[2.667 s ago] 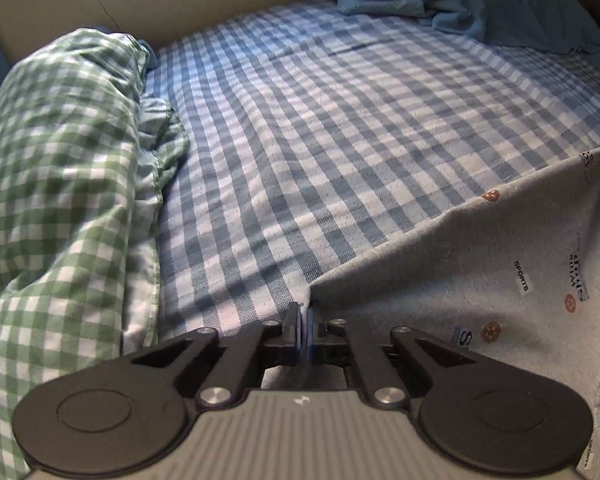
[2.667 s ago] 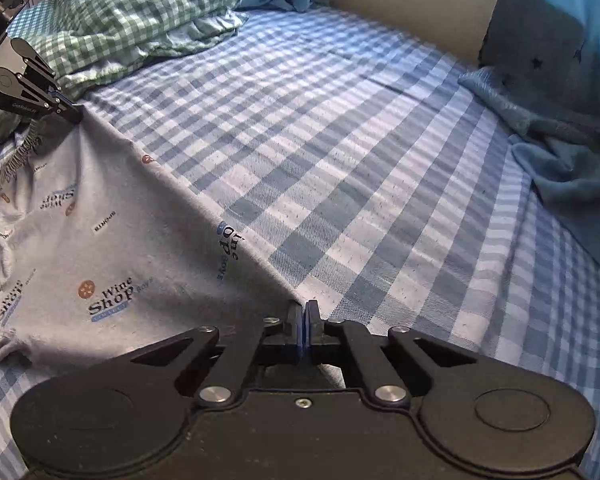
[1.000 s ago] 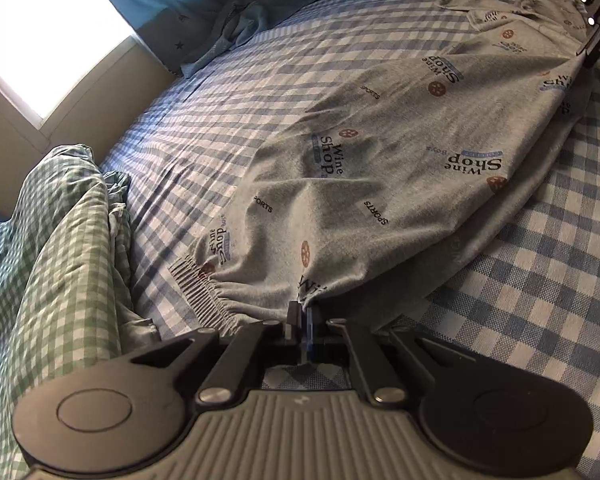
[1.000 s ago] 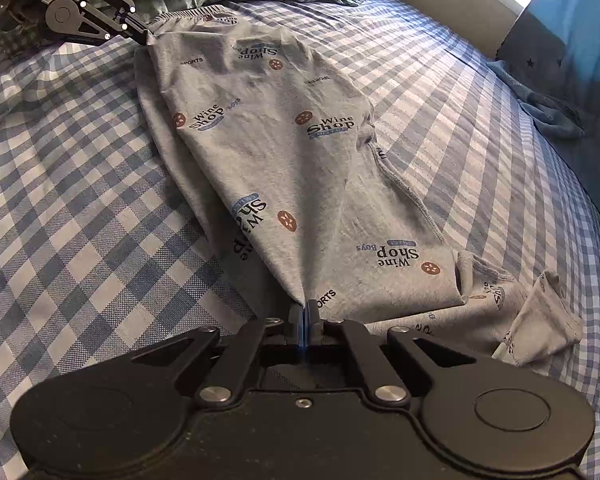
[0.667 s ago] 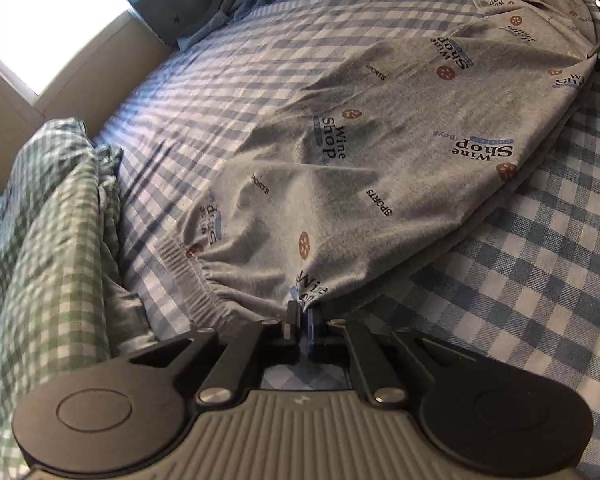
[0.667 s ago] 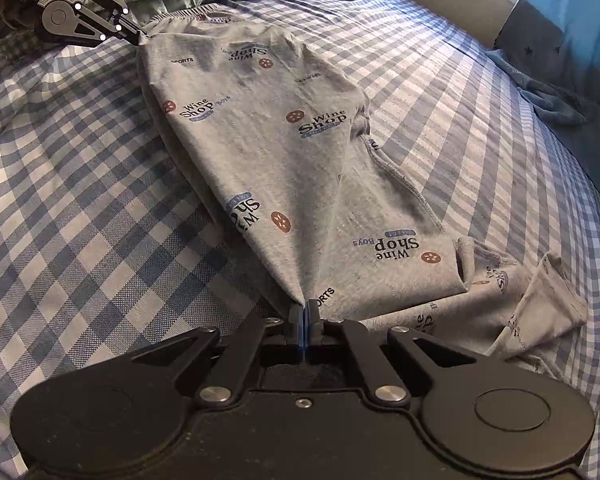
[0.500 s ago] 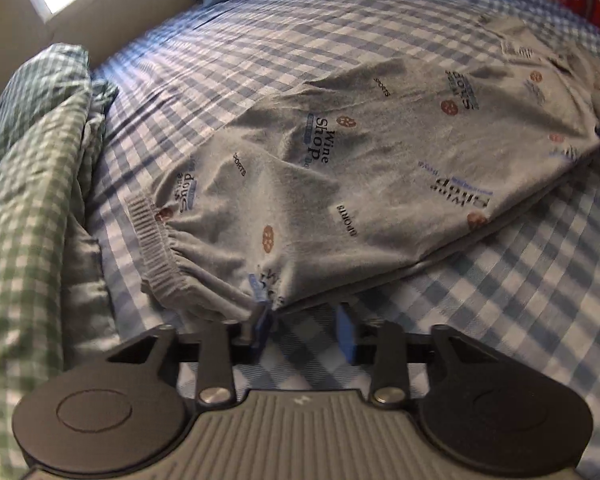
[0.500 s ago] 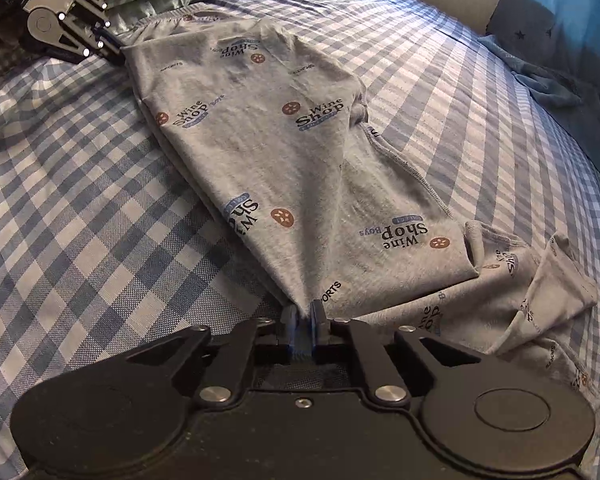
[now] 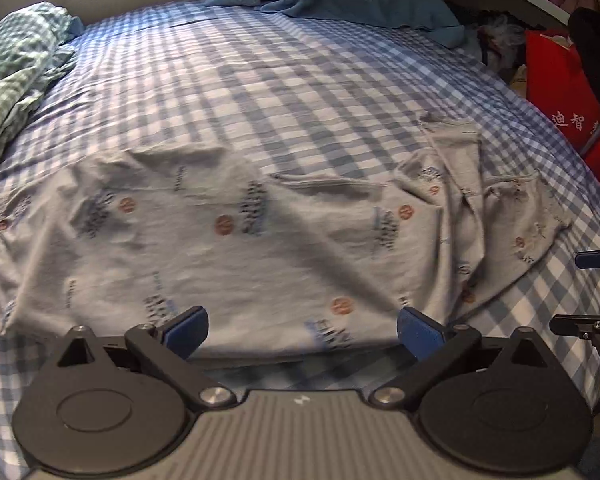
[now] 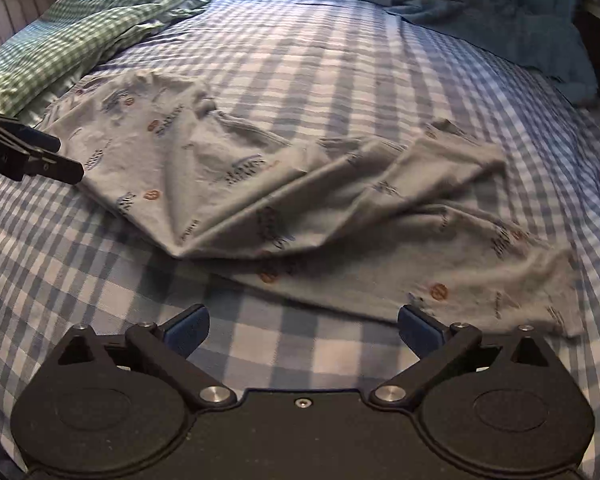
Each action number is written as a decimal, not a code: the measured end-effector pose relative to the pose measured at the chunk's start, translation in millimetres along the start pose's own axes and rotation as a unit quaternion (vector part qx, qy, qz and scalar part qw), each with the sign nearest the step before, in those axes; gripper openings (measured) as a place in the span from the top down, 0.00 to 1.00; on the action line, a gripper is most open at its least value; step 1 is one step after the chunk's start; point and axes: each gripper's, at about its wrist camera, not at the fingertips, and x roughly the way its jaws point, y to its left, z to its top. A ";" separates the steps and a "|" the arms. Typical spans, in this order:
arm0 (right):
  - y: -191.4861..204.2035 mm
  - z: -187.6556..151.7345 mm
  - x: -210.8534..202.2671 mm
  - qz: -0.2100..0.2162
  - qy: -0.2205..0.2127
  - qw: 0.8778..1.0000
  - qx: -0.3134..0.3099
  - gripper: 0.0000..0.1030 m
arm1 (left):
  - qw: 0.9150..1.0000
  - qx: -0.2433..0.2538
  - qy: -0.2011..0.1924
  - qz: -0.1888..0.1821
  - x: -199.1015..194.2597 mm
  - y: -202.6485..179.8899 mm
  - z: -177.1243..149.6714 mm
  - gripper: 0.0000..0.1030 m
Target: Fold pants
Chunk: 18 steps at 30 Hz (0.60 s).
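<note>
Pants (image 9: 236,248) lie rumpled on the bed (image 9: 284,92), both the left gripper (image 9: 302,326) and right gripper (image 10: 303,326) just opened and empty, so folding over the bunched leg ends risks a lopsided, creased fold.

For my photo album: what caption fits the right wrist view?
Open right gripper above grey printed pants lying rumpled on a blue checked bed.

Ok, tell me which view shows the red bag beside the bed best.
The left wrist view. The red bag with white characters stands beyond the bed's right edge, partly behind a dark shape. The right wrist view shows none of it.
</note>
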 end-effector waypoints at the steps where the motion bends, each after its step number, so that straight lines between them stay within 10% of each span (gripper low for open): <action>1: -15.9 -3.1 -1.7 0.001 0.005 1.000 0.010 0.01 | 1.000 0.008 -0.004 0.000 4.4 -19.9 4.1 0.00; 13: -180.3 7.5 6.5 0.014 0.018 0.998 0.065 0.01 | 0.997 0.078 -0.014 0.007 77.3 -185.8 58.7 0.02; 18: -217.1 40.6 16.5 0.038 -0.003 0.998 0.057 0.01 | 1.000 0.011 -0.006 -0.029 86.9 -186.1 67.8 0.29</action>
